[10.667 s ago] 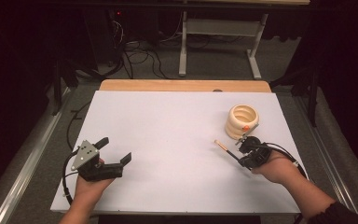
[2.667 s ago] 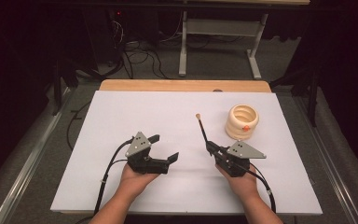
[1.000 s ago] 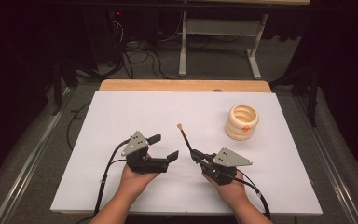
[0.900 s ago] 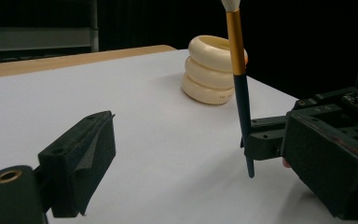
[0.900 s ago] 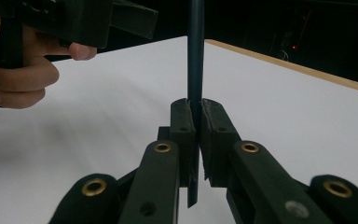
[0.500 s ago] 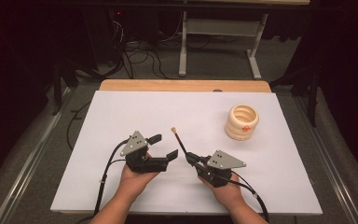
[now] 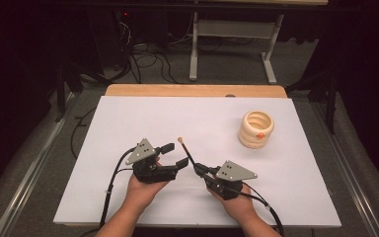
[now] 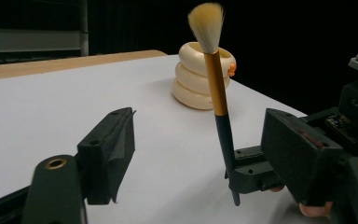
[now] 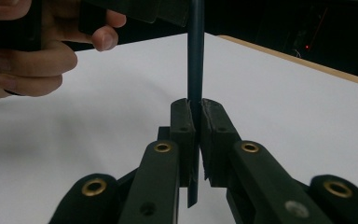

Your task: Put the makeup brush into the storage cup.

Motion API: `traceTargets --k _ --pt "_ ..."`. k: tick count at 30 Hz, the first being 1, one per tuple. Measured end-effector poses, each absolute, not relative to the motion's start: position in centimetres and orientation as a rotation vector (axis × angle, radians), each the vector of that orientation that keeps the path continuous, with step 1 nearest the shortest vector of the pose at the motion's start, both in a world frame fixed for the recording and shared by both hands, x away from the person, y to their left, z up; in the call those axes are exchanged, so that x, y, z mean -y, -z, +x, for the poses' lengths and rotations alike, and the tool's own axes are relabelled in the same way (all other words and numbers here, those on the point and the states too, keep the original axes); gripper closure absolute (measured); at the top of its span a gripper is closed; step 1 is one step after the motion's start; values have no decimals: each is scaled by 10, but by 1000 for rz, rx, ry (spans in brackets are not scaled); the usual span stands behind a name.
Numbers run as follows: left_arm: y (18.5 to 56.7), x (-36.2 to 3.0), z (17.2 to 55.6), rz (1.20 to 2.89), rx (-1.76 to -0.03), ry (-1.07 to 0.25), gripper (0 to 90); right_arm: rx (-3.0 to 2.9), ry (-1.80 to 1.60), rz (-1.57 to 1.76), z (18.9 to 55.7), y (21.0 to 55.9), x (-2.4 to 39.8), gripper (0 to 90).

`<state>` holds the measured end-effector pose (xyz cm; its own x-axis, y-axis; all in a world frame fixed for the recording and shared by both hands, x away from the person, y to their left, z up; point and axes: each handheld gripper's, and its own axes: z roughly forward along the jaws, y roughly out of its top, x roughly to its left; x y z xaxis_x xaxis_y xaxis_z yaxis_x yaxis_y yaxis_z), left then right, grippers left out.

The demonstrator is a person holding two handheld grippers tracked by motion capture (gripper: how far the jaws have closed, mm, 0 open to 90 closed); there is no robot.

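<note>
Dark blue and gold along its handle, the slim makeup brush with pale bristles (image 7: 186, 152) stands tilted above the white sheet covering the table (image 7: 128, 118), near the middle of its near edge. The right gripper (image 7: 199, 170) is clenched on the handle's lower end; in the right gripper view the two black pads squeeze the dark shaft (image 9: 195, 70) with a short stub poking out below. The long axis rises from that grip and leans toward the far edge and the person's left, bristles uppermost.

The left gripper (image 7: 173, 154) sits just beside it, jaws parted and just now narrowing. In the left gripper view the brush (image 8: 218, 93) stands within the gap but close to the jaw seen at the right, touching neither pad as far as I can judge. So the left gripper is the nearer free one, and a handover turns on the handle lying crosswise between its pads.

Toward the far right corner stands the cream ribbed ring-stacked holder (image 7: 256, 129), well apart; nothing rises above its rim, though its inside is hard to read.
</note>
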<state>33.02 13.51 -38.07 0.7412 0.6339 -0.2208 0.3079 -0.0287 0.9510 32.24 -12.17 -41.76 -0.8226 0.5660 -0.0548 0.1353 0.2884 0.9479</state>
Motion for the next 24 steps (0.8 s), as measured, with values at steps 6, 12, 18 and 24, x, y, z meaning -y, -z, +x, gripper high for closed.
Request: traceTargets --k 6,12,18,24 --pt "381 -135 330 1628 -761 -304 350 -2188 -1548 633 322 418 121 866" --pt "381 -135 330 1627 -745 -291 436 -2196 -1539 619 321 419 118 866" --pt "381 -135 330 1626 -729 -273 512 -2199 -1537 613 321 420 118 866" --pt "382 -137 330 1616 -723 -246 595 -2205 -1539 611 320 420 117 866"
